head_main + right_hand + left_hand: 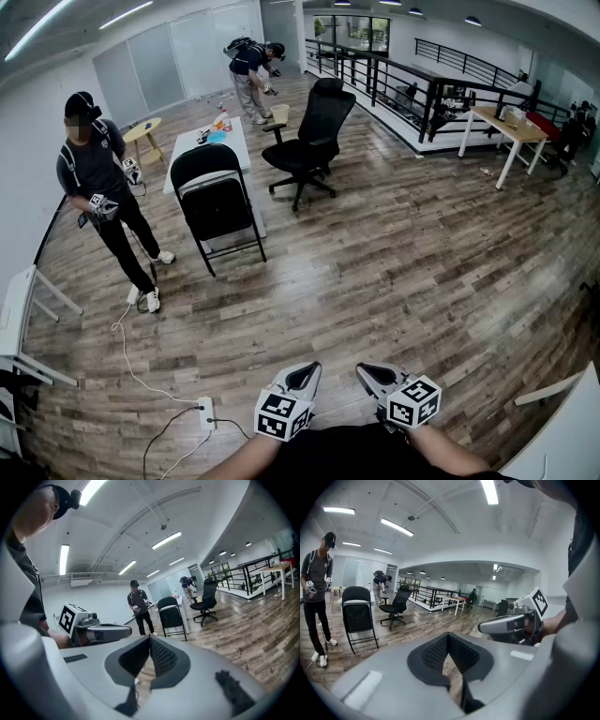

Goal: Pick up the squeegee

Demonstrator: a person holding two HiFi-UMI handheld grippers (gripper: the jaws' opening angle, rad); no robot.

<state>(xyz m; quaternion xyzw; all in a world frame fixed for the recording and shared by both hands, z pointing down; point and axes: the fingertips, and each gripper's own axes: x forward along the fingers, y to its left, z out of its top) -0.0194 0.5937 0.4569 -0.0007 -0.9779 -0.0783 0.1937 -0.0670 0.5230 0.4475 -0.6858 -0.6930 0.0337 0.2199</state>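
Grippers hung side by side low in front of the person wearing the head camera, both tipped a little downward over the wooden floor (pixel 403 262). The left gripper (pixel 302 375) had its jaws clenched together, the ribbed pads meeting at the tip with nothing between them. The right gripper (pixel 373 377) was clenched the same way and just as empty. It sat just beside the left one without touching it, and each carried its cube of square markers near the hand.

Well ahead of them a black folding chair (pixel 217 202) stood at the near end of a long white table (pixel 187 159). A black office chair (pixel 314 131) stood just to the right of that table. Small coloured things (pixel 217 129) lay on the tabletop toward its far end, too small to tell apart. I could not pick the squeegee out among them or anywhere else in the room. One person (pixel 101 192) stood to the left of the folding chair holding grippers of their own, and another person (pixel 251 70) bent over beyond the table's far end. A white power strip (pixel 205 411) lay on the floor near the left gripper, with cables running from it. A black railing (pixel 394 84) ran along the right side, with a light desk (pixel 506 127) near it
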